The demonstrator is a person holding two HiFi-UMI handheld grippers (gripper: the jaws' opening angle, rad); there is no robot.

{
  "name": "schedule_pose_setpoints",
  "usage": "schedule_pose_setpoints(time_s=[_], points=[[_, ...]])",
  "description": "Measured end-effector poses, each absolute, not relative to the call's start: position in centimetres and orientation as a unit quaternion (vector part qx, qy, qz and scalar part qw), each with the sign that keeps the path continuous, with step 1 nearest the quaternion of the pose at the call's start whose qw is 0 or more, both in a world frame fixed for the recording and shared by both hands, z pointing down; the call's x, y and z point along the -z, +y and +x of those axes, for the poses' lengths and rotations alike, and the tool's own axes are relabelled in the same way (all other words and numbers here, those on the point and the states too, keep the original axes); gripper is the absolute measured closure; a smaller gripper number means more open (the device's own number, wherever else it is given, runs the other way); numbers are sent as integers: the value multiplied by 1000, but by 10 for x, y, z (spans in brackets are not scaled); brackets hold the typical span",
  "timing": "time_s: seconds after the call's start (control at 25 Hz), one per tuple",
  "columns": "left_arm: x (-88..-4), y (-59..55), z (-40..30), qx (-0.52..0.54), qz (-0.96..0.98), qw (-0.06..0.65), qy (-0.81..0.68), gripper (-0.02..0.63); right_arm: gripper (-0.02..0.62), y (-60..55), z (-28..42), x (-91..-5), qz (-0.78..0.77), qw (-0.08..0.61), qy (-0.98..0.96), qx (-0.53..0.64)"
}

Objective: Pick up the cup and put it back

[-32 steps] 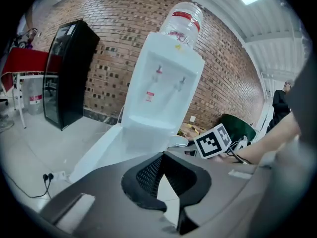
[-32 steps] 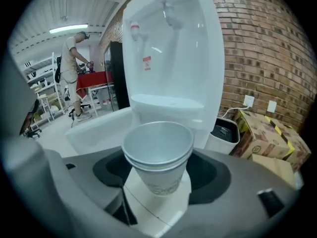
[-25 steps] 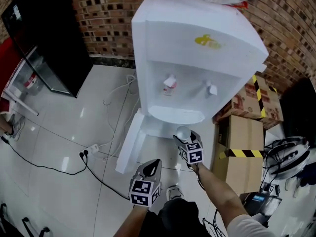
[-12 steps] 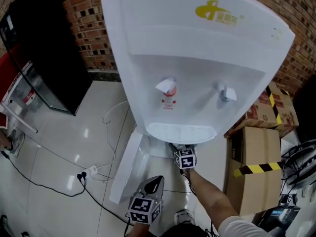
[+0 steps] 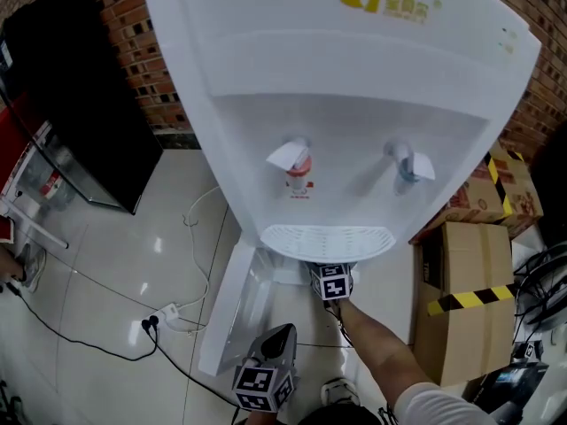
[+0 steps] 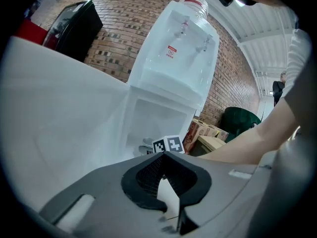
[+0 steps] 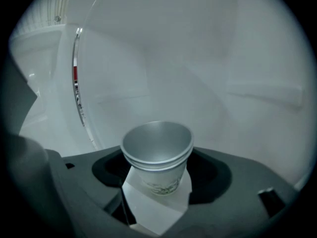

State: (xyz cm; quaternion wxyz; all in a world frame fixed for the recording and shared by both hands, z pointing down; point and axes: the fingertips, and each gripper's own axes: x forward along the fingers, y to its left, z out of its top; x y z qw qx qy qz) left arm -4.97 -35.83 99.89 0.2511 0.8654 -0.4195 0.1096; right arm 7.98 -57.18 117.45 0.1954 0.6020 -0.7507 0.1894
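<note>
Nearest the person, the left gripper (image 5: 282,336) hung low and idle beside the body, pointing forward at the floor, its jaws pressed together with nothing between them. Past it, the bare right forearm (image 5: 376,339) stretched straight ahead and downward, carrying the right gripper (image 7: 158,190) in under the drip tray (image 5: 328,240), so that only its marker cube showed from the head view. Inside the white lower compartment, that gripper's white pads (image 7: 132,185) clasped the lower part of the cup (image 7: 157,155), a paper one that looked doubled at the rim, upright with its mouth open to the camera. The compartment's door (image 5: 226,299) stood swung out to the left. Above rose the water dispenser (image 5: 354,104) with its red tap (image 5: 297,162) and blue tap (image 5: 406,162); behind it ran a brick wall (image 5: 133,51).
</note>
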Motion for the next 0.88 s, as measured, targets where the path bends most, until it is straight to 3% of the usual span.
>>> schedule_pose_setpoints(time_s=[0.16, 0.24, 0.56, 0.8, 0.88], points=[[-997, -355, -52, -106, 865, 254, -419, 603, 238, -567, 79, -1179, 596, 208, -753, -186], [-994, -353, -53, -98, 866, 254, -419, 603, 195, -564, 78, -1179, 589, 214, -757, -186], [-988, -342, -68, -73, 862, 257, -431, 603, 160, -547, 80, -1176, 596, 212, -746, -207], [-949, -340, -104, -49, 842, 252, -474, 603, 165, -491, 84, -1156, 601, 170, -742, -245], [-933, -330, -115, -68, 836, 253, -483, 603, 222, -465, 79, -1126, 594, 158, -748, -252]])
